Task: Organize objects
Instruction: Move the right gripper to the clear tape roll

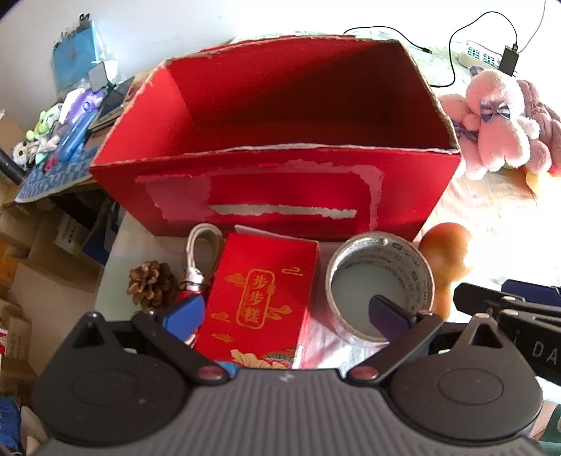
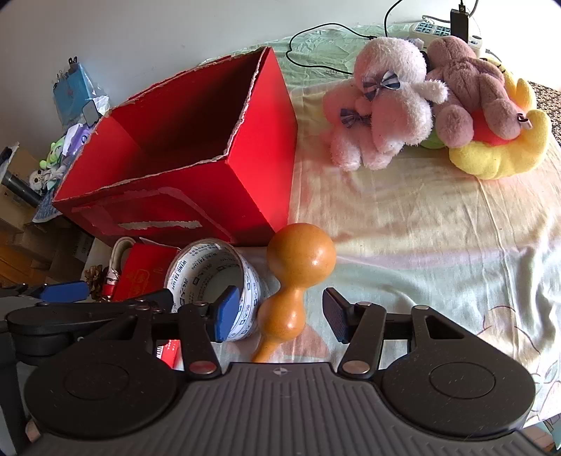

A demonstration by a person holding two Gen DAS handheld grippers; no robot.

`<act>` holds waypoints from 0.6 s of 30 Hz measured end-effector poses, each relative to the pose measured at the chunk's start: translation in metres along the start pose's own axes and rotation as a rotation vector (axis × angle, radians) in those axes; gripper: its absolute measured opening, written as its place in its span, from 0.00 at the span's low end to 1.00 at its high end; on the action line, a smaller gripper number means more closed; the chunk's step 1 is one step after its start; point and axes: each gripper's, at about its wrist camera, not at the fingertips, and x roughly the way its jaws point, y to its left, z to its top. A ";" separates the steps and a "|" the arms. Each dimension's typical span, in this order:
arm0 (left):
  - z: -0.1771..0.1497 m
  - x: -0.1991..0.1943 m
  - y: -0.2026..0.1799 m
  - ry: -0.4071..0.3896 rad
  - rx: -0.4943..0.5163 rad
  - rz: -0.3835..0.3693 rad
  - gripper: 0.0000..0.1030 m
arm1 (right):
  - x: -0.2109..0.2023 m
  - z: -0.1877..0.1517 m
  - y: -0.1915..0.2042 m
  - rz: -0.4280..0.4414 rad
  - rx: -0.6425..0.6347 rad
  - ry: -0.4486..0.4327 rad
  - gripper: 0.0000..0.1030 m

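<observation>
A big open red carton (image 1: 277, 196) (image 2: 182, 196) stands on the bed; its inside shows nothing. In front of it lie a small red packet with gold print (image 1: 259, 298) (image 2: 142, 277), a tape roll (image 1: 380, 291) (image 2: 214, 280), an orange wooden gourd (image 2: 298, 280) (image 1: 445, 256), a pine cone (image 1: 150, 284) and a cord loop with a red-and-silver end (image 1: 203, 256). My left gripper (image 1: 285, 315) is open, its blue fingers on either side of the red packet. My right gripper (image 2: 280, 315) is open around the gourd's lower bulb.
Pink, mauve and yellow plush toys (image 2: 420, 105) lie on the sheet at the back right, with a power strip (image 2: 441, 29) and black cable behind. Left of the bed stand cardboard boxes (image 1: 42, 245) and a cluttered side table (image 1: 66, 133).
</observation>
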 end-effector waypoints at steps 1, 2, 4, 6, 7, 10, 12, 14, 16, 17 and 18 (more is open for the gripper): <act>0.000 0.000 0.000 0.001 0.000 -0.004 0.97 | 0.000 0.001 0.000 0.003 0.000 -0.002 0.51; 0.001 0.001 0.000 0.004 -0.003 -0.013 0.97 | 0.000 0.001 0.000 0.008 0.000 -0.003 0.49; 0.003 0.002 0.002 0.011 -0.012 -0.034 0.97 | 0.000 0.002 0.000 0.022 0.000 -0.005 0.45; 0.004 0.004 0.004 0.018 -0.023 -0.057 0.96 | 0.001 0.003 0.000 0.035 0.001 -0.008 0.42; 0.005 0.004 0.005 0.019 -0.026 -0.063 0.95 | 0.001 0.004 0.001 0.041 0.002 -0.009 0.41; 0.005 0.005 0.006 0.019 -0.029 -0.079 0.94 | 0.002 0.005 0.002 0.063 -0.001 -0.012 0.36; 0.005 0.004 0.006 0.016 -0.026 -0.086 0.90 | 0.003 0.007 0.003 0.072 -0.003 -0.012 0.35; 0.006 0.004 0.007 0.017 -0.025 -0.097 0.88 | 0.004 0.008 0.003 0.085 -0.001 -0.012 0.32; 0.006 0.005 0.009 0.019 -0.030 -0.110 0.87 | 0.006 0.009 0.004 0.099 0.002 -0.009 0.31; 0.006 0.005 0.011 0.019 -0.031 -0.116 0.86 | 0.007 0.009 0.004 0.105 0.003 -0.008 0.31; 0.006 0.006 0.012 0.020 -0.033 -0.124 0.85 | 0.007 0.010 0.004 0.111 0.005 -0.006 0.31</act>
